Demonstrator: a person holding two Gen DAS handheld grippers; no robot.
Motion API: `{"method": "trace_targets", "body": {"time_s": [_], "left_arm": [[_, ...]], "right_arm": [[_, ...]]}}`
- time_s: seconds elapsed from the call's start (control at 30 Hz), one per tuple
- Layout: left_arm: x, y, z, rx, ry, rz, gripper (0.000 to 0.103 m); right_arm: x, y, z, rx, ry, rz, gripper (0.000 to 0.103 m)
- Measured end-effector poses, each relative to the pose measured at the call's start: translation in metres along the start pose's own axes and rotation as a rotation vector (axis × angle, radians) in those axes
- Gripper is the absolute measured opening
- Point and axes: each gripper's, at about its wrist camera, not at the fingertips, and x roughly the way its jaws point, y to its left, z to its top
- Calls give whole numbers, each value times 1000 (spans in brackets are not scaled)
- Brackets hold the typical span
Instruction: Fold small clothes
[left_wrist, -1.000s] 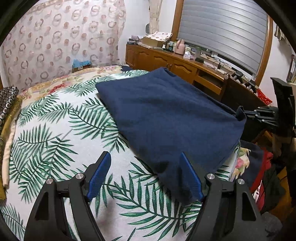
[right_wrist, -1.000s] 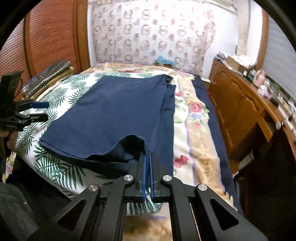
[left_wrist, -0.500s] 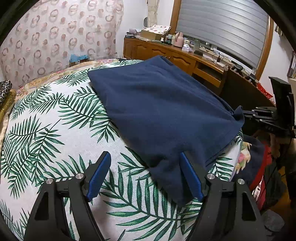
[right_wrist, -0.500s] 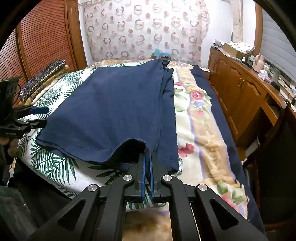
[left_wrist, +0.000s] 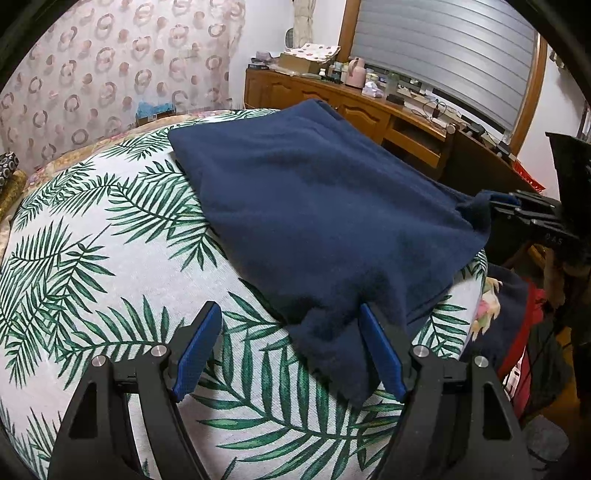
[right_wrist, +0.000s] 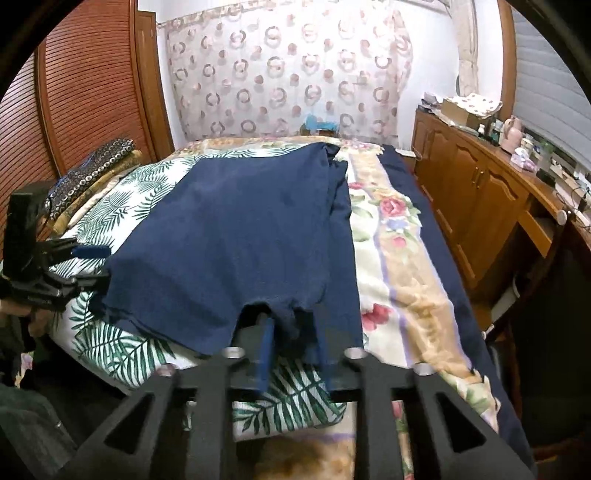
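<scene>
A navy garment (left_wrist: 325, 206) lies folded flat on the palm-leaf sheet (left_wrist: 110, 258) of a bed. My left gripper (left_wrist: 290, 325) is open just above the sheet, and the garment's near corner lies between its fingers, close against the right one. In the right wrist view the same garment (right_wrist: 236, 236) spreads ahead of my right gripper (right_wrist: 293, 332). Its jaws are opening, blurred, with the garment's near hem hanging loose between them. The left gripper (right_wrist: 98, 266) shows at the garment's left corner, the right gripper (left_wrist: 517, 210) at its right corner.
A floral blanket (right_wrist: 399, 258) covers the bed's right side. A wooden dresser (right_wrist: 480, 192) with clutter runs along the right wall, and a louvred door (right_wrist: 85, 103) stands at the left. Patterned folded cloth (right_wrist: 92, 173) lies by the door. Clothes (left_wrist: 517, 332) are piled beside the bed.
The right gripper's jaws, shut on the garment's hem before, have parted. The left gripper has sunk slightly toward the garment's near corner, still open.
</scene>
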Motion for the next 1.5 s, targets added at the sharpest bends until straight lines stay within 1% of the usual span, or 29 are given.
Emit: {"method": "trace_targets", "body": {"time_s": [0.03, 0.07, 0.2, 0.3, 0.37, 0.4, 0.43, 0.5, 0.6, 0.73, 0.83, 0.9, 0.97, 1.03, 1.1, 1.17, 1.23, 1.3, 1.4, 1.5], "left_arm": [[0, -1, 0, 1, 1, -1, 77], [1, -2, -1, 2, 3, -3, 77], [1, -4, -3, 1, 7, -11, 77], [2, -6, -5, -1, 8, -26, 77], [2, -9, -6, 2, 3, -46, 76], [2, -11, -7, 0, 3, -60, 71], [1, -11, -7, -1, 1, -66, 68], [0, -14, -7, 0, 2, -83, 55], [-1, -16, -8, -6, 5, -99, 43], [-2, -19, -8, -5, 7, -96, 40], [-2, -19, -8, -14, 8, -99, 40], [-2, -19, -8, -18, 6, -99, 40], [-2, -19, -7, -14, 5, -97, 40], [-2, -20, -7, -4, -1, -90, 33], [-3, -21, -7, 9, -9, -79, 22], [-5, -22, -4, 16, -15, -79, 14], [-11, -21, 0, 18, -35, -89, 11], [-18, -19, 7, 11, -62, -105, 11], [-35, -14, 24, -3, -125, -132, 10], [-41, -10, 45, -10, -165, -140, 10]], "right_arm": [[3, -1, -1, 3, 0, -2, 52], [7, -2, -2, 11, 5, -1, 53], [26, -13, -5, 49, 52, -40, 53], [34, -23, -9, 106, 65, -25, 54], [37, -26, -10, 130, 74, -13, 57], [38, -27, -11, 137, 77, -8, 57], [39, -29, -12, 145, 81, -1, 58], [41, -33, -11, 170, 89, 17, 59], [40, -39, -11, 196, 90, 50, 59], [37, -41, -13, 180, 78, 48, 58], [36, -33, -13, 148, 78, 38, 53], [36, -26, -13, 121, 82, 36, 52], [36, -23, -12, 98, 83, 39, 43], [40, -23, -10, 87, 90, 42, 41], [43, -23, -9, 83, 97, 51, 33], [44, -23, -7, 73, 97, 65, 19], [42, -21, -4, 51, 93, 77, 15], [38, -19, 0, 32, 72, 91, 14], [22, -24, 14, 32, -9, 118, 13], [9, -31, 35, 38, -90, 138, 13]]}}
